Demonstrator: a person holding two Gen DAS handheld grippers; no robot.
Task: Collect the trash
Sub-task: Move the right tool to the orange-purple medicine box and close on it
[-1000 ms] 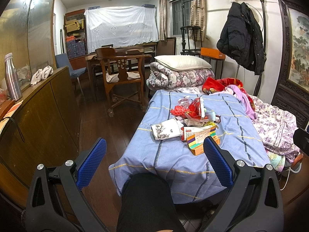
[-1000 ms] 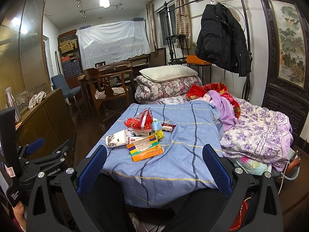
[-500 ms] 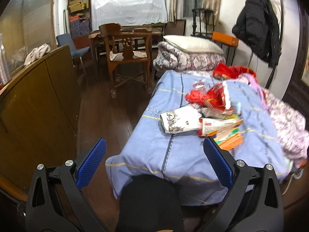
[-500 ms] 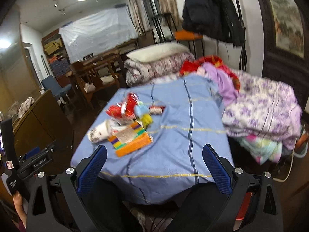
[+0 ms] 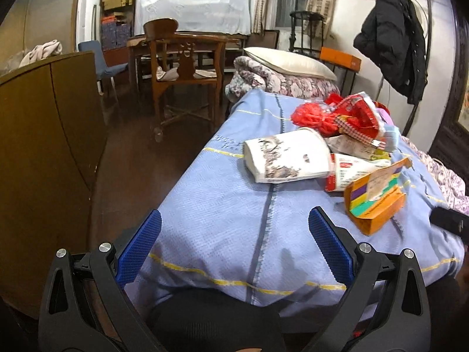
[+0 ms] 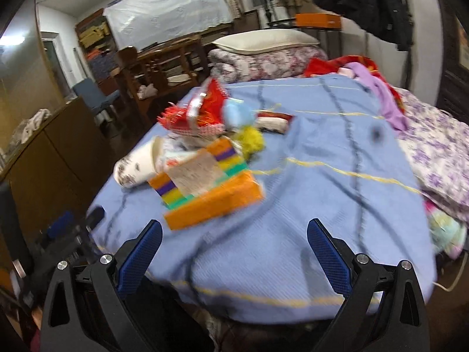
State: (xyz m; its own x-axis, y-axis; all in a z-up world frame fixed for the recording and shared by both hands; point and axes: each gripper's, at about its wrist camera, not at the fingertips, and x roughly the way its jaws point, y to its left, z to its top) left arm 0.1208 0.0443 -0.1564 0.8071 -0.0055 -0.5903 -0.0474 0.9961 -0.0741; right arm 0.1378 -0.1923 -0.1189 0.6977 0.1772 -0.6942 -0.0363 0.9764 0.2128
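While the writing on the trash is too blurry to read, the orange box lies flat on the blue blanket, long side slanting. The left gripper and right gripper are both wide open, holding nothing.

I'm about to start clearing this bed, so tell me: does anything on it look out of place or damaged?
Yes. A pile of trash sits on the blue bedspread: a paper cup tipped on its side, an orange box with its flap torn open, and crumpled red wrappers behind them. No spill is visible. Both grippers, left gripper and right gripper, are open.
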